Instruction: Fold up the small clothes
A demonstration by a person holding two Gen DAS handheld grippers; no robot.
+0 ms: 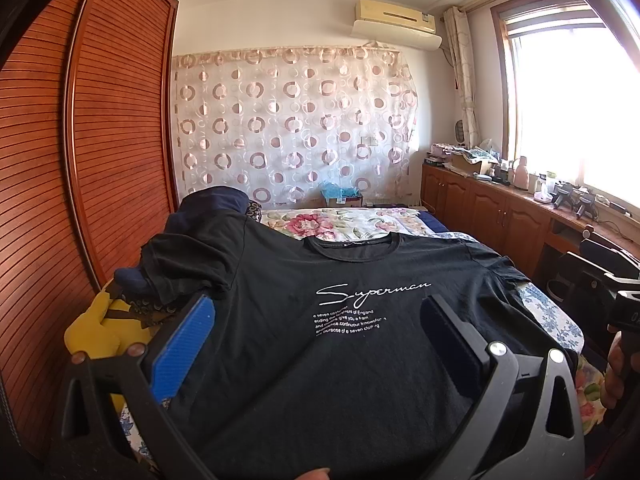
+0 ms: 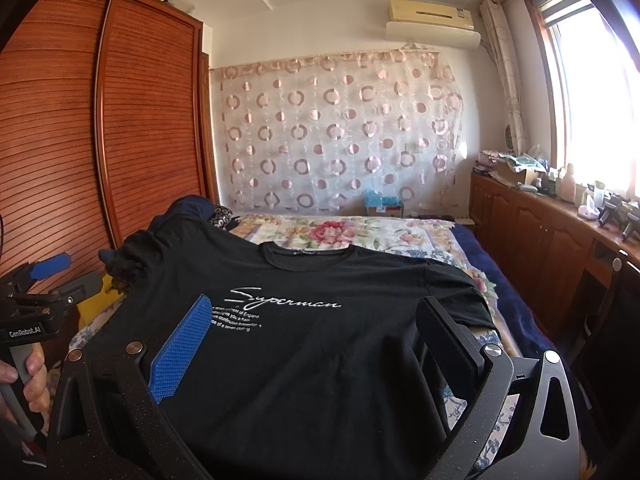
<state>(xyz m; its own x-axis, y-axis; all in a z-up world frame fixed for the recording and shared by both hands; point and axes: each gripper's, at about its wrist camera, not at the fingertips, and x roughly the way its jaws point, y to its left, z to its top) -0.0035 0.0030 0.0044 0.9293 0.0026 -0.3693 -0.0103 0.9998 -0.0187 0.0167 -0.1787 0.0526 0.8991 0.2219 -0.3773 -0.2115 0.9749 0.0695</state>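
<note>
A black T-shirt (image 1: pixel 320 380) with white "Superman" print lies face up on the bed, collar (image 1: pixel 352 246) at the far end. Its left sleeve (image 1: pixel 184 264) is rumpled over a dark blue bundle; the right sleeve (image 2: pixel 452 284) lies flat. My left gripper (image 1: pixel 318 302) hangs open over the shirt's lower chest, with its blue pad (image 1: pixel 180 352) to the left and nothing between the fingers. My right gripper (image 2: pixel 315 302) is open too, over the same area slightly to the right. In the right wrist view the left gripper (image 2: pixel 70 276) shows at the left edge, held by a hand.
The bed has a floral sheet (image 1: pixel 344 220). A yellow cushion (image 1: pixel 92 332) and a dark blue bundle (image 1: pixel 208 204) sit at its left side, beside a slatted wooden wardrobe (image 1: pixel 112 140). Low wooden cabinets (image 2: pixel 540 232) with clutter on top run along the right under the window.
</note>
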